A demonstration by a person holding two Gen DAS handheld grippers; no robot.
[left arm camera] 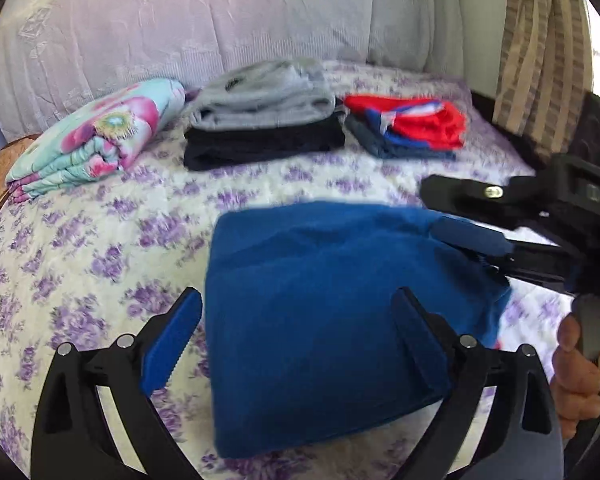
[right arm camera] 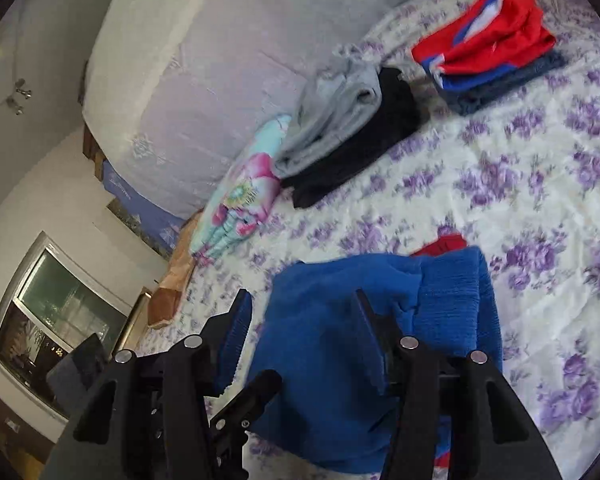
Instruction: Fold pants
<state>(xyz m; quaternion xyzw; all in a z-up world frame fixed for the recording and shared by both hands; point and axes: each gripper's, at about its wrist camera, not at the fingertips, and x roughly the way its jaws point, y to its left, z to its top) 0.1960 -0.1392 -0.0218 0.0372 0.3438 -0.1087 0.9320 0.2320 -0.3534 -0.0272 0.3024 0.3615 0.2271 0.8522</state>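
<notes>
Blue pants (left arm camera: 324, 320), folded into a compact block, lie on the floral bedspread (left arm camera: 100, 248). My left gripper (left arm camera: 296, 332) is open, its jaws straddling the block's left part, one finger off the cloth and one over it. My right gripper (left arm camera: 440, 212) comes in from the right, open, with one pad (left arm camera: 472, 236) resting on the block's far right corner. In the right wrist view the pants (right arm camera: 332, 360) lie under the open right gripper (right arm camera: 304, 336); a red patch (right arm camera: 444, 246) shows at their far edge.
At the back of the bed lie a floral folded sheet (left arm camera: 96, 140), a grey-and-black stack (left arm camera: 260, 120) and a red-and-blue stack (left arm camera: 408, 124). A lilac quilted headboard cover (left arm camera: 180, 32) and a striped curtain (left arm camera: 540, 52) stand behind. A window (right arm camera: 56, 328) is at the left.
</notes>
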